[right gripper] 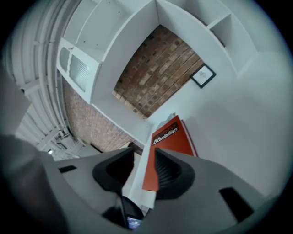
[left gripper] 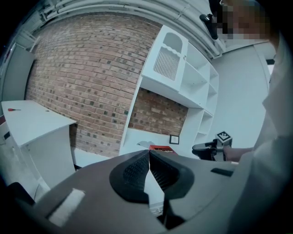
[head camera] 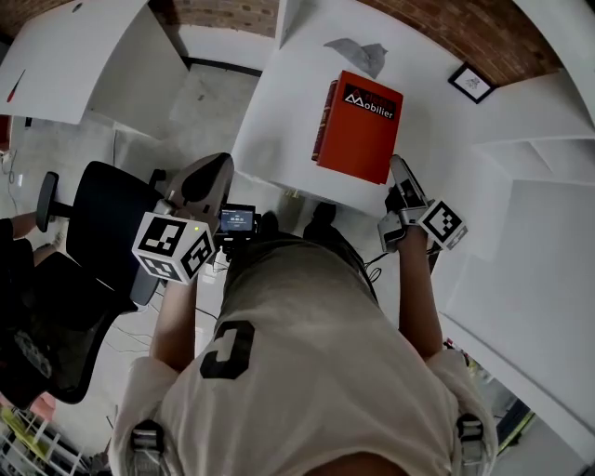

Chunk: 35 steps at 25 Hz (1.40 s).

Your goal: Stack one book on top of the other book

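The person's pale T-shirt (head camera: 307, 372) fills the bottom of the head view and hides the floor under it. The left gripper (head camera: 218, 167) (left gripper: 149, 153) hangs off the near left corner of the white table (head camera: 279, 112), over open floor. Its jaws are together with nothing between them. A black office chair (head camera: 107, 223) stands close on its outer side, and a small black device with a lit screen (head camera: 237, 219) sits just beside it.

The right gripper (head camera: 398, 164) (right gripper: 144, 153) is at the table's near edge, its tip just beside the near right corner of the red hardback book (head camera: 358, 130) (right gripper: 171, 137). Its jaws stand apart. In its own view the book's near corner shows in the gap, partly behind one jaw, and bare table shows beside the other. The pads do not press on the book; whether a tip touches it I cannot tell.

The book lies flat and slightly skewed near the table's front edge. There is bare table to its left and beyond it, and a white side panel (head camera: 548, 232) closes in on the right. Farther back lie a crumpled grey sheet (head camera: 361, 54) and a small black-framed picture (head camera: 471, 82) by the brick wall (head camera: 465, 28).

The book's left side is thick and dark. I cannot tell whether that is one volume or two.
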{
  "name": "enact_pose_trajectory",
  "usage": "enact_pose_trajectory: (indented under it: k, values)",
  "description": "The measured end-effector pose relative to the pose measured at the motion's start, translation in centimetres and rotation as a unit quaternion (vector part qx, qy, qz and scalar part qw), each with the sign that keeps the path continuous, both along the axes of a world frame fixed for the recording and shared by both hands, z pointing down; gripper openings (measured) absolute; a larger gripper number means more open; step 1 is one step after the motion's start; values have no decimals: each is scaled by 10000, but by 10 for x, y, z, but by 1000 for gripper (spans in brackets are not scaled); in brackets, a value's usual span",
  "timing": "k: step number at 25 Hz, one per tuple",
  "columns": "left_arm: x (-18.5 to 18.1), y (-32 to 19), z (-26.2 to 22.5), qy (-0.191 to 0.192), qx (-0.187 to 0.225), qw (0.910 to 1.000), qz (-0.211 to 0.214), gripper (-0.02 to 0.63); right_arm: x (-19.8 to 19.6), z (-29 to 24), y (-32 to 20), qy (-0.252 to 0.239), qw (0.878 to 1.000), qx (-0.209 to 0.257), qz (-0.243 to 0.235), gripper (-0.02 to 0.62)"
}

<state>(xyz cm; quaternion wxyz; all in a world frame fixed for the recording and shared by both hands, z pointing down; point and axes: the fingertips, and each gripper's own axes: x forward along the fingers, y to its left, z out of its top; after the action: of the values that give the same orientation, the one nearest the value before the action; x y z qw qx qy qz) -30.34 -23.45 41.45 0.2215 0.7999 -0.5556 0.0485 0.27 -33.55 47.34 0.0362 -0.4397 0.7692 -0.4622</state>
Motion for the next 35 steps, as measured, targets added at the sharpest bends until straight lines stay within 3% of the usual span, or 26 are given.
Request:
enact_pose_trajectory:
  k: [1, 2, 7, 12, 14, 19, 23, 28, 35]
  values:
    - [-3, 2, 3, 3, -23, 10000, 27, 6, -16, -10, 9, -106, 9997, 77, -227, 76]
    - [-4, 3, 7, 40, -57, 10000, 61, 6, -34, -18, 18, -149, 9986, 152, -490, 33]
    - [6, 6, 29, 179, -219, 9988, 397, 6, -101, -41, 72, 203, 9852, 302, -1673, 15]
    - [20, 9, 13, 290, -6, 9983, 510, 6, -148, -75, 111, -826, 9630, 598, -2493, 15]
    - [25, 13, 7, 268, 19, 9984, 506, 6, -153, -82, 116, -904, 9563, 722, -2683, 15]
    - [41, 21, -4, 74, 51, 9988, 490, 6, -135, -92, 122, -771, 9512, 978, -2822, 13]
    - [82, 26, -13, 59, 109, 9978, 658, 6, -109, -94, 132, -1011, 9490, 985, -2819, 13]
    - [135, 30, -22, 9, 164, 9943, 1049, 6, -65, -98, 139, -1226, 9539, 1000, -2549, 12]
    - [168, 39, -33, -196, 186, 9921, 1224, 6, -11, -101, 156, -1323, 9615, 1076, -2156, 12]
